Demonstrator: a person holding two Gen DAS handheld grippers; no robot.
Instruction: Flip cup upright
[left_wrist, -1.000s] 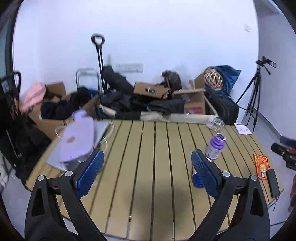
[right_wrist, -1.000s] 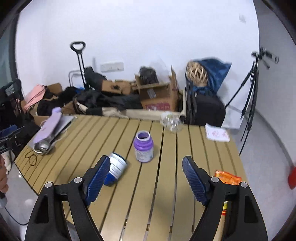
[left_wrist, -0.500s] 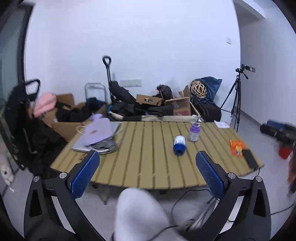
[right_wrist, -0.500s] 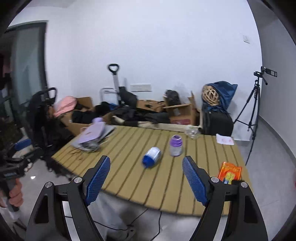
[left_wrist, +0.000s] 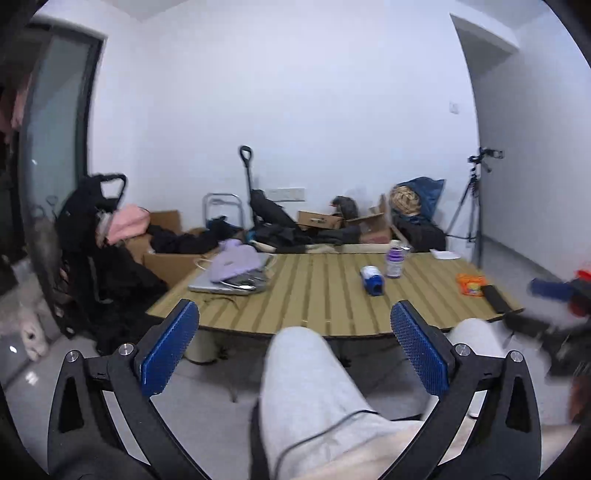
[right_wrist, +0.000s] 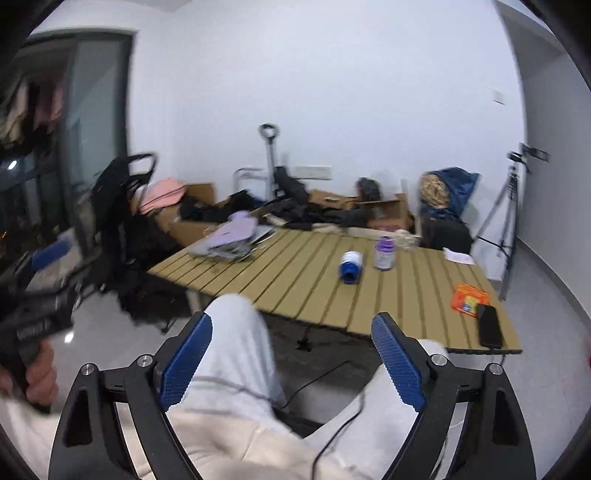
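A blue and white cup (left_wrist: 371, 280) lies on its side on the slatted wooden table (left_wrist: 314, 295), next to an upright purple bottle (left_wrist: 394, 263). The cup also shows in the right wrist view (right_wrist: 350, 266), with the bottle (right_wrist: 384, 253) to its right. My left gripper (left_wrist: 295, 349) is open and empty, held far back from the table above the person's grey-trousered knees. My right gripper (right_wrist: 291, 360) is open and empty too, also well back from the table over the lap.
A purple bag on a laptop (left_wrist: 236, 271) lies at the table's left. An orange packet (right_wrist: 468, 297) and a black phone (right_wrist: 489, 325) lie at its right edge. Boxes, bags and a tripod (left_wrist: 474, 206) stand behind. The person's knees (left_wrist: 306, 373) fill the foreground.
Both grippers have pulled far back from the table. The cup and bottle now look small and distant, and the person's legs have come into view. The cup lies as before.
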